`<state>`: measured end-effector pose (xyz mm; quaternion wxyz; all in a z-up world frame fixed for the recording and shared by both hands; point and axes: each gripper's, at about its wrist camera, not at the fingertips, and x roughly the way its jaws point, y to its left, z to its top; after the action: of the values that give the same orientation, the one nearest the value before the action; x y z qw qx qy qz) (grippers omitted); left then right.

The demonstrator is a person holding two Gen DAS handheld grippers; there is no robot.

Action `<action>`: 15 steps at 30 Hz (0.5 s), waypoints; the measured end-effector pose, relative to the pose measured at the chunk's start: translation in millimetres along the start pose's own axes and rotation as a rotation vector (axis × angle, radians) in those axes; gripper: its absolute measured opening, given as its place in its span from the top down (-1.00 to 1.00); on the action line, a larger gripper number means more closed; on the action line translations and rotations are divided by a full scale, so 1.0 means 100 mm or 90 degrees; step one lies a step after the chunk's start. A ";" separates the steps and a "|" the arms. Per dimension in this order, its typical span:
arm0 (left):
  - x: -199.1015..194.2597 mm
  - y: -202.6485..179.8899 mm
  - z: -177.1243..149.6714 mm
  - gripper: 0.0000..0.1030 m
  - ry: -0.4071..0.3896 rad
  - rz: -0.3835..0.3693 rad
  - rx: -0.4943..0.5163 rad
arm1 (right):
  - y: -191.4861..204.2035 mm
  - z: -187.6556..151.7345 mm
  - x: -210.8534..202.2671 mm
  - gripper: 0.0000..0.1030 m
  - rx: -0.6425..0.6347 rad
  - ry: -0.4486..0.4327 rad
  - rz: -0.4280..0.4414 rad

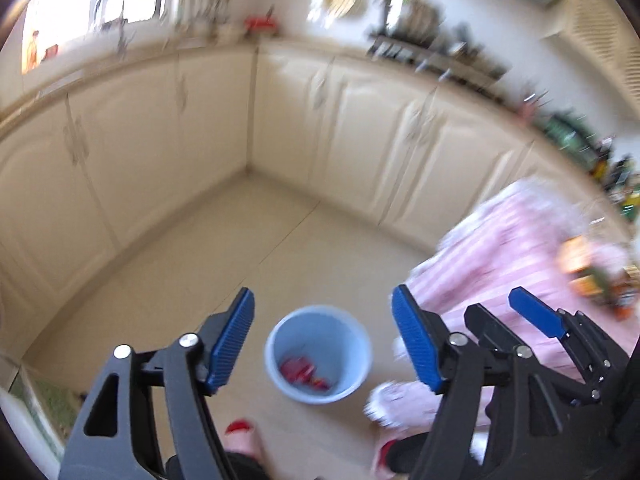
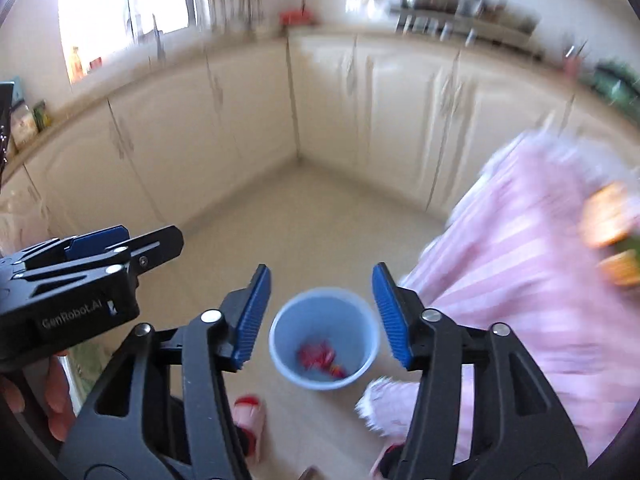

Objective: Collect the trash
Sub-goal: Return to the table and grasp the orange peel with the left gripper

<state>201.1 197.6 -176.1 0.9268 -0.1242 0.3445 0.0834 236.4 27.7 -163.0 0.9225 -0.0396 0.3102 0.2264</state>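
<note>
Both claws are held above the floor and tipped downward, side by side. The left claw [image 1: 323, 338] stands wide open with nothing between its blue ribbed pads [image 1: 232, 340], and the right claw [image 2: 322, 316] is likewise spread open and empty, its blue pads [image 2: 253, 316] well apart. In the left wrist view the right claw [image 1: 532, 312] shows just to the right of the left one; in the right wrist view the left claw [image 2: 100, 248] shows to the left, with the fingers of the person's hand [image 2: 36, 396] beneath it. A pale blue bin [image 1: 318, 354] stands on the floor below and between the pads of the left claw, and the same bin [image 2: 324, 338] sits below and between the pads of the right claw. At its bottom lies red trash [image 2: 320, 358], seen also from the left wrist [image 1: 302, 372]. Nearer than the bin, a red and pink slipper [image 2: 250, 420] rests on the beige tiled floor [image 1: 208, 264]. To the right of both claws hangs a pink striped cloth [image 2: 520, 292] with a white fringe, covering a table; blurred orange things [image 2: 608, 216] lie on it. Beyond the bin, cream cabinet doors [image 1: 168, 128] meet in a corner under a counter [image 1: 304, 42] that carries blurred kitchenware, and a bright window [image 2: 120, 0] lies far left.
</note>
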 end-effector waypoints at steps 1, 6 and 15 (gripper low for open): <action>-0.17 -0.17 0.04 -0.42 -0.019 -0.024 0.014 | -0.11 0.01 -0.18 -0.14 0.007 -0.020 -0.012; -0.50 -0.87 0.05 -0.45 -0.031 -0.138 0.069 | -0.77 -0.07 -0.93 -0.20 0.057 -0.084 -0.087; -0.23 -2.24 -0.16 -0.45 0.052 -0.278 0.180 | -2.08 -0.50 -1.64 -0.21 0.212 -0.105 -0.215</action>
<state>228.3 -22.8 -133.8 0.9164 -0.0682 0.3547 -0.1725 185.3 -233.7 -120.7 0.9632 0.0806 0.2558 0.0169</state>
